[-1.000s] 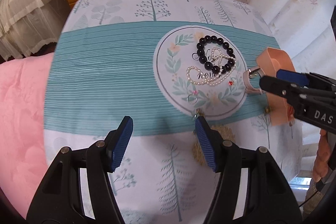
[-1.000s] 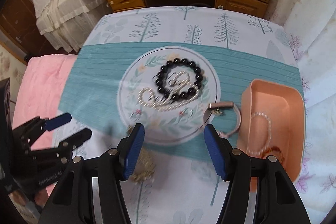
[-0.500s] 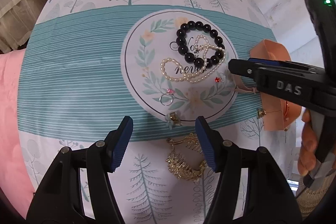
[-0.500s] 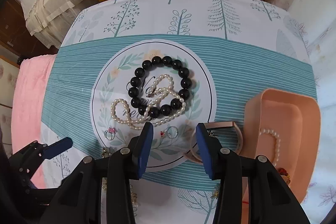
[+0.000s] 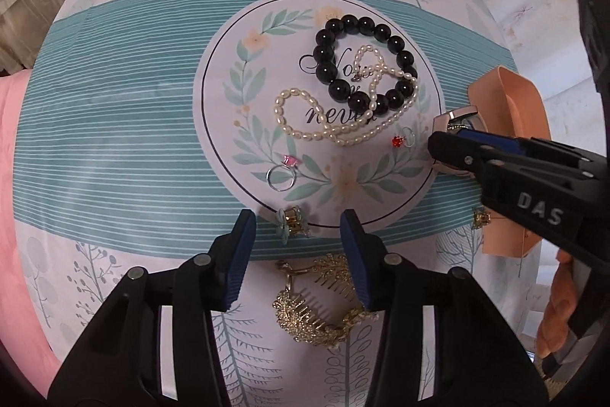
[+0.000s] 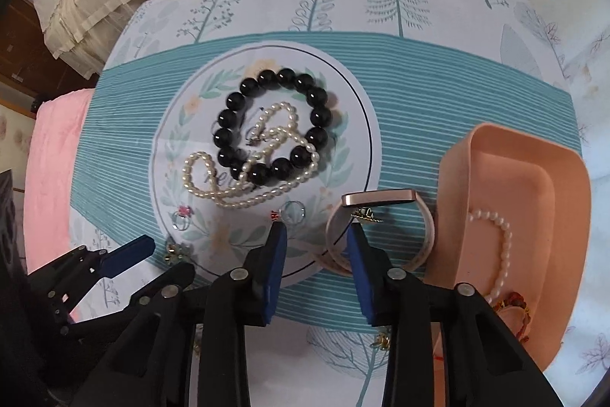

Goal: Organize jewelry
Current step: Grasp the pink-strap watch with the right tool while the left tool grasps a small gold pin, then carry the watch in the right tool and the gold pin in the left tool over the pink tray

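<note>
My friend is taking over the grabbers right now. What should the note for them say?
Left gripper: fingers closing, nothing pinched yet, over the small gold flower clip; gold hair comb just below.
Right gripper: fingers closing, nothing pinched yet, low beside the pink watch, near the red-stone ring.
Done: a pearl strand and a red beaded piece lie in the peach tray.
Left on the cloth: black bead bracelet, pearl necklace, pink-stone ring, red-stone ring, watch, clips, comb.
</note>
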Demonstrator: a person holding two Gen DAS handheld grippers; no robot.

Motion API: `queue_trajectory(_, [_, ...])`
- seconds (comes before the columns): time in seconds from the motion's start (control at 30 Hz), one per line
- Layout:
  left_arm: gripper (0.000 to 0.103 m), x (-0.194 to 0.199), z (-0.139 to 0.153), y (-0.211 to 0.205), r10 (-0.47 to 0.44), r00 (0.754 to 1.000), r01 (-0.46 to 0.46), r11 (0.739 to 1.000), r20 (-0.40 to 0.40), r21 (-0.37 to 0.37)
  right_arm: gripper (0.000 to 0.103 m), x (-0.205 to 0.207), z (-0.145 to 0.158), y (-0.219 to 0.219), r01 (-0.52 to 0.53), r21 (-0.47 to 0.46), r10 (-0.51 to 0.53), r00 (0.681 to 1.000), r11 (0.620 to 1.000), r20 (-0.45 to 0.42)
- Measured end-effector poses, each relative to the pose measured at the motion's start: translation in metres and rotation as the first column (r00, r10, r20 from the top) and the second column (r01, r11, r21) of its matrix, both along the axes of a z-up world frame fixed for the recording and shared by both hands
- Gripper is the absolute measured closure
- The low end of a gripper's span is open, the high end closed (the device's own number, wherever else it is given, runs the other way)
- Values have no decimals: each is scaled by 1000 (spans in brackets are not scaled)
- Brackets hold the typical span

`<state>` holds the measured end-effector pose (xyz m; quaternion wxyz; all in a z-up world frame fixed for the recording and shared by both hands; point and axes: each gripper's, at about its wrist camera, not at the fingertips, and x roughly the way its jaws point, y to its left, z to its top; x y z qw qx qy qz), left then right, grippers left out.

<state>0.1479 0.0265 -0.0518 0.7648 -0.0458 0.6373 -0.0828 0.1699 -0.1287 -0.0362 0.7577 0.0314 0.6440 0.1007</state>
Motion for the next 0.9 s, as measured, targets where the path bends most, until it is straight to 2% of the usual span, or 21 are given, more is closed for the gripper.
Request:
queue_trajectory(0.3, [75,3,-5,-2,3,1000,-3,1000,-18,8,86,2,-18,5,6,-51,-6,1000,999,0])
queue_trajectory(0.37, [80,3,-6,-4,0,1000,0,1000,-18,15,95,0,-18,5,3,-55,-3,1000,998,3])
queue_trajectory(0.47, [87,3,-8,-6,5,1000,-5,1000,-17,27,97,-2,-18,6,-3,-64,4,1000,998,14])
queue_trajectory(0.67, [88,1,-7,-8,7,1000,-7,999,-6,50,99,-12,-11,6,-17,-62,20,999,998,41])
queue_trajectory(0.9, [88,2,-7,-9,13,999,-11,998,-33,62,99,-25,5,6,-28,-38,30,997,999,64])
